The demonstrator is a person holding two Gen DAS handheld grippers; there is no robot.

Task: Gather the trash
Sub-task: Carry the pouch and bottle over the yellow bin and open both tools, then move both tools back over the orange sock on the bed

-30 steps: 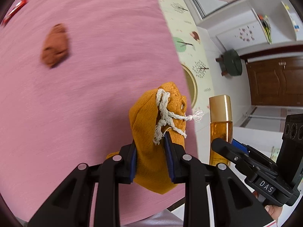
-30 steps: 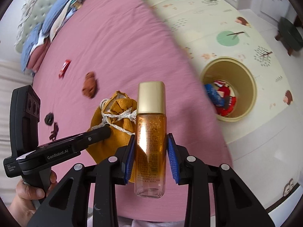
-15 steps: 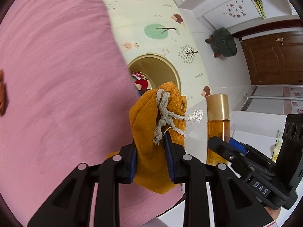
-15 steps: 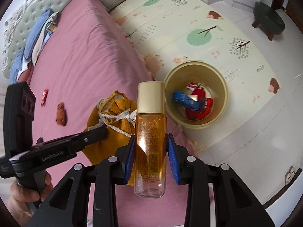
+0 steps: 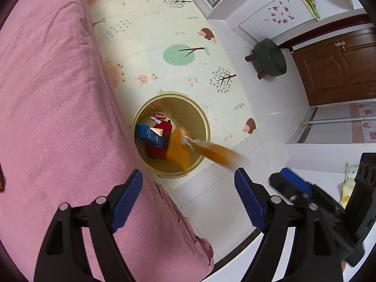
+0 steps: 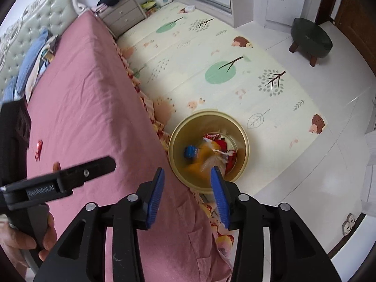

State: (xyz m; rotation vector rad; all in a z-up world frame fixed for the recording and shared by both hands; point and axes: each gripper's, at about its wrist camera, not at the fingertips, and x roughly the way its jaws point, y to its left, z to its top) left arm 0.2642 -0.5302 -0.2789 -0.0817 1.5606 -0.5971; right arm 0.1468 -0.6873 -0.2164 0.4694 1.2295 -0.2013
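A yellow bin (image 5: 205,127) (image 6: 244,136) stands on the floor beside the pink bed (image 5: 47,108) (image 6: 89,108). My left gripper (image 5: 188,192) is open and empty above it. My right gripper (image 6: 186,188) is open and empty too. The orange drawstring pouch (image 5: 178,148) (image 6: 202,157) and the amber bottle (image 5: 218,155) are blurred, falling into the bin, which holds a blue box (image 5: 150,136) and red wrappers (image 5: 162,127).
A red wrapper (image 6: 38,149) and a brown scrap (image 6: 56,165) lie on the bed. A patterned play mat (image 6: 211,58) covers the floor. A green stool (image 5: 270,57) (image 6: 310,37) stands near a brown door (image 5: 340,68). A nightstand (image 6: 122,16) is by the headboard.
Both grippers swung from over the bed to above the bin and opened. The pouch left my left gripper and the bottle left my right; both are dropping into the bin.
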